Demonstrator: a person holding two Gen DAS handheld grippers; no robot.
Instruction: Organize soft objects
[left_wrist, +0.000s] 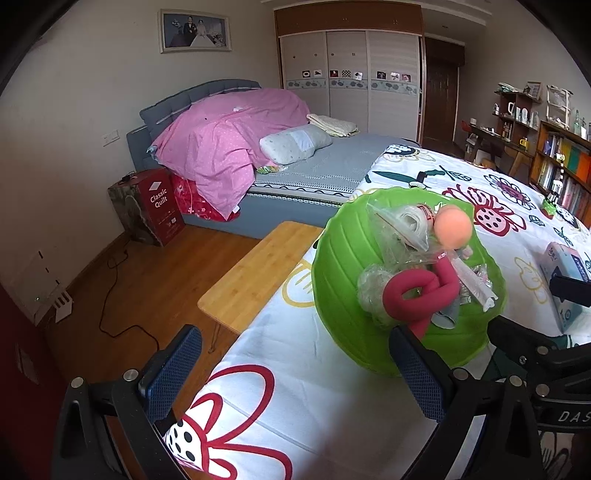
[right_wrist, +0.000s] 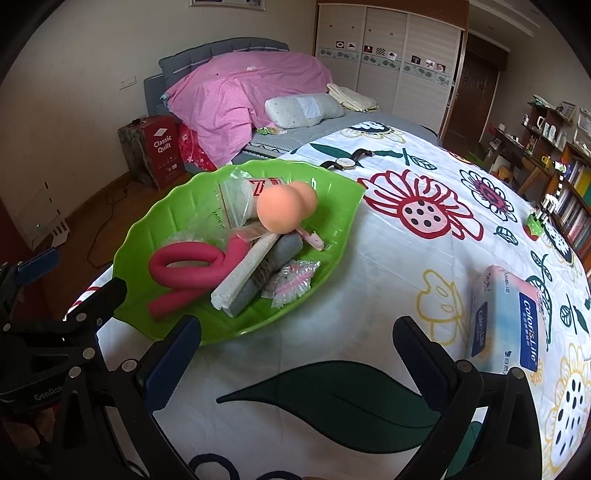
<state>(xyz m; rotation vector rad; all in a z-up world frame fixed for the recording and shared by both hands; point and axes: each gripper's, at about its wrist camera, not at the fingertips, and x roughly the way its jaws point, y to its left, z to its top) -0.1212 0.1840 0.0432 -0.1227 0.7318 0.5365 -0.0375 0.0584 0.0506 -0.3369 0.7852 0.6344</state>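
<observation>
A green leaf-shaped tray (right_wrist: 332, 206) (left_wrist: 340, 258) rests on the flowered bedsheet. It holds a twisted red foam tube (right_wrist: 192, 267) (left_wrist: 417, 295), a peach double-ball foam piece (right_wrist: 280, 212) (left_wrist: 452, 230), white and grey foam blocks (right_wrist: 251, 280), plastic bags (right_wrist: 236, 195) and a small pink packet (right_wrist: 295, 280). My left gripper (left_wrist: 295, 373) stands open just before the tray's near rim. Open too is my right gripper (right_wrist: 299, 358), over the sheet right of the tray. Nothing sits between either pair of fingers.
A blue-and-white tissue pack (right_wrist: 509, 317) (left_wrist: 569, 280) lies on the sheet to the right. A wristwatch (right_wrist: 345, 162) lies beyond the tray. A wooden side table (left_wrist: 258, 273) stands left of the bed edge. A second bed with pink quilt (left_wrist: 229, 147) is behind.
</observation>
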